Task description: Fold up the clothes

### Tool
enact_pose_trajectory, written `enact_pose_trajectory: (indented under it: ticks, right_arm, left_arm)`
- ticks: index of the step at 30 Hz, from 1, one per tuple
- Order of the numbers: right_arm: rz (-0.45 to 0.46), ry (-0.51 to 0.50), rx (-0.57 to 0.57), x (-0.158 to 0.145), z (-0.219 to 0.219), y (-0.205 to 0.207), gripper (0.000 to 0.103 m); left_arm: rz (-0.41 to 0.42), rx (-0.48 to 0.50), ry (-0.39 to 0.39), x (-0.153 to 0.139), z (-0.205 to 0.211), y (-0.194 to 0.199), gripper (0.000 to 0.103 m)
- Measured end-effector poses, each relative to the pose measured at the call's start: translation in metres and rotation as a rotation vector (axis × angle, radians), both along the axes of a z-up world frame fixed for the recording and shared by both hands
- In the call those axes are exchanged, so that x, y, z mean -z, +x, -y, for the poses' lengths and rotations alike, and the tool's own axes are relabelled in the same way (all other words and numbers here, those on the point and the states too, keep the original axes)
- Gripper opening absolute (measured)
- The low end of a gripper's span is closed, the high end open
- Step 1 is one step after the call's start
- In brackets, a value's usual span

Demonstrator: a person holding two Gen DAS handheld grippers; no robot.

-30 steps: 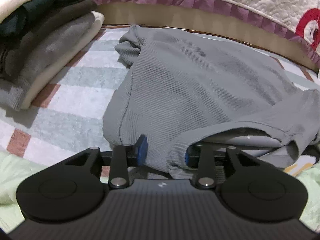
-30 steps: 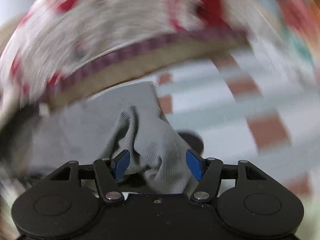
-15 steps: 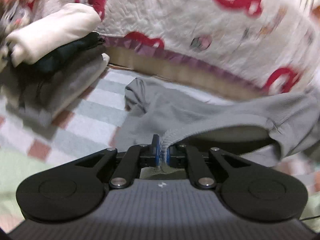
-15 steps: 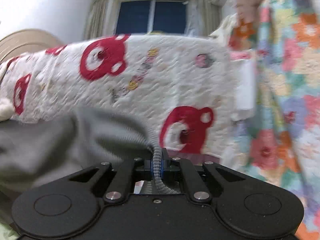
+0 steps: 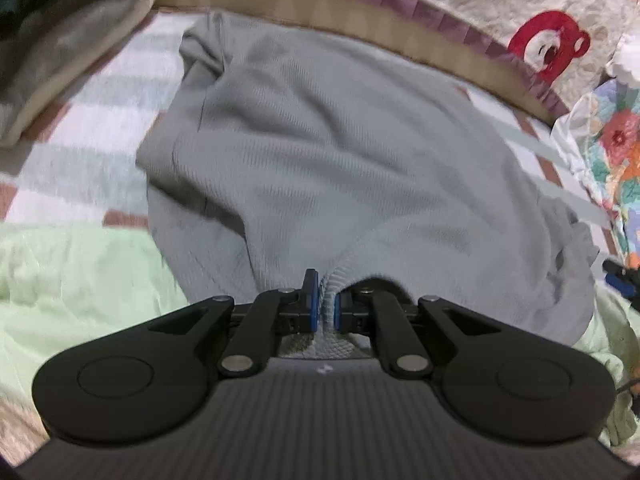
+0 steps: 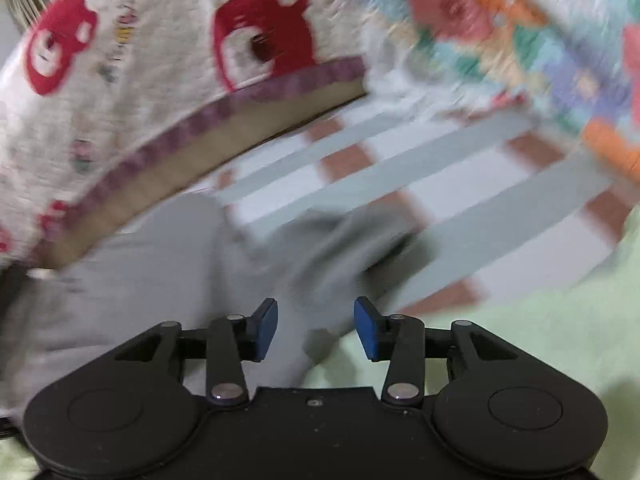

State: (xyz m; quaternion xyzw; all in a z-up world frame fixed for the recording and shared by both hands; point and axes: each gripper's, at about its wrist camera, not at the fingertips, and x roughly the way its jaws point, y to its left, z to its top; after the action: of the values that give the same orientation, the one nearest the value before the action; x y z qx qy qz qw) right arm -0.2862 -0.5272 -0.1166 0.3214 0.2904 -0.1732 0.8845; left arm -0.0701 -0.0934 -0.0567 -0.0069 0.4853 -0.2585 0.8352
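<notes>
On the checked bedsheet (image 5: 80,148) the grey knit top (image 5: 340,152) lies spread; left gripper (image 5: 325,312) pinches its near hem, right gripper (image 6: 316,328) gapes empty: keep that hem taut, smoothing wrinkles

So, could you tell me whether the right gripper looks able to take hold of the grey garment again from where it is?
Probably yes: the right gripper is open, with the grey garment directly ahead, unobstructed.
</notes>
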Motion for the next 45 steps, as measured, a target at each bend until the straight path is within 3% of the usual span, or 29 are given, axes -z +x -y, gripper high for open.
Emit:
enact_pose_trajectory:
  ticks: [3,10,14,16,18,19,20,21,22,23,25,27,29,30,34,40,43,44,45]
  right_arm:
    - [0.009,-0.009,-0.171,-0.003,-0.045,0.0,0.048]
    - [0.03,-0.103,-0.714,-0.007,-0.152,0.014,0.055]
    - [0.014,-0.143,-0.837,-0.012,-0.182,0.025,0.071]
    - [-0.068,-0.313,-0.83,-0.006,-0.2,0.039,0.071]
    - [-0.157,-0.503,-0.792,0.002,-0.215,0.055,0.066]
    - [-0.142,-0.438,-0.781,0.002,-0.209,0.06,0.057]
    - [-0.126,-0.372,-0.77,0.003,-0.203,0.065,0.025]
    - [-0.11,-0.278,-0.738,0.002,-0.191,0.068,0.017]
    - [-0.086,-0.2,-0.713,-0.002,-0.177,0.07,0.014]
    - [-0.037,-0.131,-0.702,-0.01,-0.165,0.065,0.012]
    - [0.056,-0.019,-0.689,-0.029,-0.145,0.054,0.012]
    - [0.134,0.022,-0.69,-0.051,-0.132,0.027,0.012]
    - [0.145,0.032,-0.686,-0.064,-0.126,0.008,0.012]
    - [0.139,0.028,-0.685,-0.068,-0.125,0.001,0.012]
    - [-0.029,-0.131,-0.696,-0.041,-0.153,-0.001,0.012]
    - [-0.134,-0.082,-0.689,-0.005,-0.166,0.011,0.013]
    - [-0.205,-0.081,-0.673,-0.008,-0.165,0.005,0.032]
    - [-0.224,-0.123,-0.653,-0.011,-0.167,0.002,0.048]
    - [-0.243,-0.166,-0.633,-0.014,-0.169,-0.001,0.051]
  left_arm:
    - [0.021,-0.004,-0.003,-0.004,0.001,0.007,0.008]
    - [0.028,0.021,0.02,0.0,0.007,0.013,0.009]
    - [0.011,0.011,0.031,0.005,0.007,0.014,0.012]
    - [0.033,0.002,0.059,0.006,0.009,0.012,0.022]
    - [0.073,-0.002,0.1,0.007,0.011,0.009,0.04]
    - [0.075,0.0,0.098,0.007,0.01,0.011,0.041]
    - [0.077,0.002,0.096,0.008,0.009,0.012,0.04]
    - [0.073,0.013,0.093,0.008,0.009,0.014,0.013]
    - [0.06,0.054,0.092,0.004,0.009,0.013,0.005]
    - [0.088,0.095,0.107,-0.008,0.01,0.005,0.004]
    - [0.14,0.17,0.127,-0.033,0.011,-0.011,0.004]
    - [0.131,0.199,0.056,-0.057,-0.001,-0.024,0.005]
    - [0.101,0.221,-0.01,-0.072,-0.014,-0.033,0.006]
    - [0.082,0.223,0.0,-0.066,-0.015,-0.033,0.006]
    - [0.008,0.232,0.036,-0.046,-0.017,-0.034,0.006]
    - [-0.104,0.245,0.091,-0.015,-0.022,-0.035,0.01]
    - [-0.154,0.25,0.115,-0.001,-0.024,-0.035,0.019]
    - [-0.147,0.251,0.112,-0.004,-0.027,-0.038,0.019]
    - [-0.141,0.249,0.107,-0.006,-0.03,-0.04,0.023]
